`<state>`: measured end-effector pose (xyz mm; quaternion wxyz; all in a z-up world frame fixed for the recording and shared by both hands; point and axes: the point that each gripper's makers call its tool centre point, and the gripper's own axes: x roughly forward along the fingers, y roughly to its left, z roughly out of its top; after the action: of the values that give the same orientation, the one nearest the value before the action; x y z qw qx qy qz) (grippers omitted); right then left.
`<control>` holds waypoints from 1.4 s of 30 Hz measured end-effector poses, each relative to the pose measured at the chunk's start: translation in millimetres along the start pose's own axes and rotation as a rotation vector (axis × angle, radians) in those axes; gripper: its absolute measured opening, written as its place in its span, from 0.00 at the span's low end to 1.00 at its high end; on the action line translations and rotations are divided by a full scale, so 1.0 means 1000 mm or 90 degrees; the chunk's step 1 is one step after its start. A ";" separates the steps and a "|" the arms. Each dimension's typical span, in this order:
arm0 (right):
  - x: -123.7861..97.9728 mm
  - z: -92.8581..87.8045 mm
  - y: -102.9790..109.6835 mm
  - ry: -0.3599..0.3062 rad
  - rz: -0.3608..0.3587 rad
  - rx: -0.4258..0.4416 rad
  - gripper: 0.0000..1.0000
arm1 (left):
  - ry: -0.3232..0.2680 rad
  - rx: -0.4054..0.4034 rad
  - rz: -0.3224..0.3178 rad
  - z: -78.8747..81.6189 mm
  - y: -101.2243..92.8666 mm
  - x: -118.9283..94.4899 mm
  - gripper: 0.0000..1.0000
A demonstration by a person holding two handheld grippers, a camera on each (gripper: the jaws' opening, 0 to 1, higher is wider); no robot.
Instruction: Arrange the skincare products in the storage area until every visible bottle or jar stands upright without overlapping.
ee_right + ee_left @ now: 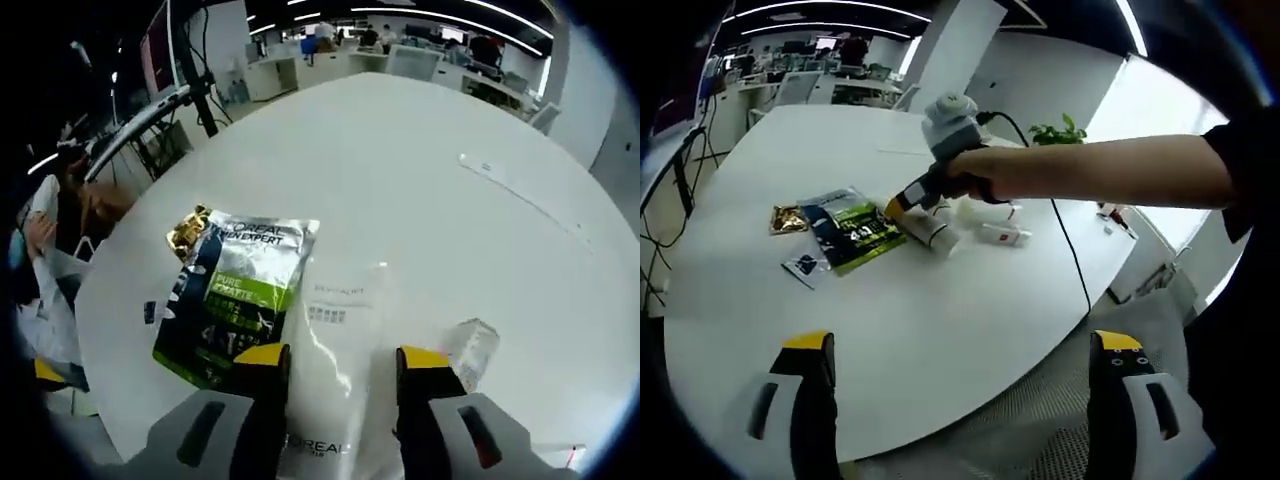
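White round table [940, 330] holds my skincare items. At left lie a gold sachet [788, 218] and a dark green pouch [852, 232]. Just right of them, my right tongs [330, 362] close on a white tube [330, 340] lying flat. My left tongs [965, 345] hover open, well apart, near the table edge.

White tube [325, 380]: lower end cut off at bottom of right gripper view, sides hidden behind the jaws; contact unclear. Clear jar [470, 350] lower right: blurred, partly hidden by the jaw. Green pouch [240, 295] small print unreadable. Left gripper view: small white items [1000, 233] at centre indistinct.
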<state>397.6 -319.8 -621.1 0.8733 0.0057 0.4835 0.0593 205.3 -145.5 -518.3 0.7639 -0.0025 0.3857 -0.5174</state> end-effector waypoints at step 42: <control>-0.129 -0.002 0.023 -0.292 0.009 0.006 0.21 | -0.014 0.044 -0.019 0.010 -0.031 -0.005 0.99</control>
<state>325.6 -311.2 -512.1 0.9599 0.0263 0.2724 0.0605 186.5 -160.0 -496.2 0.7601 0.0123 0.3589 -0.5416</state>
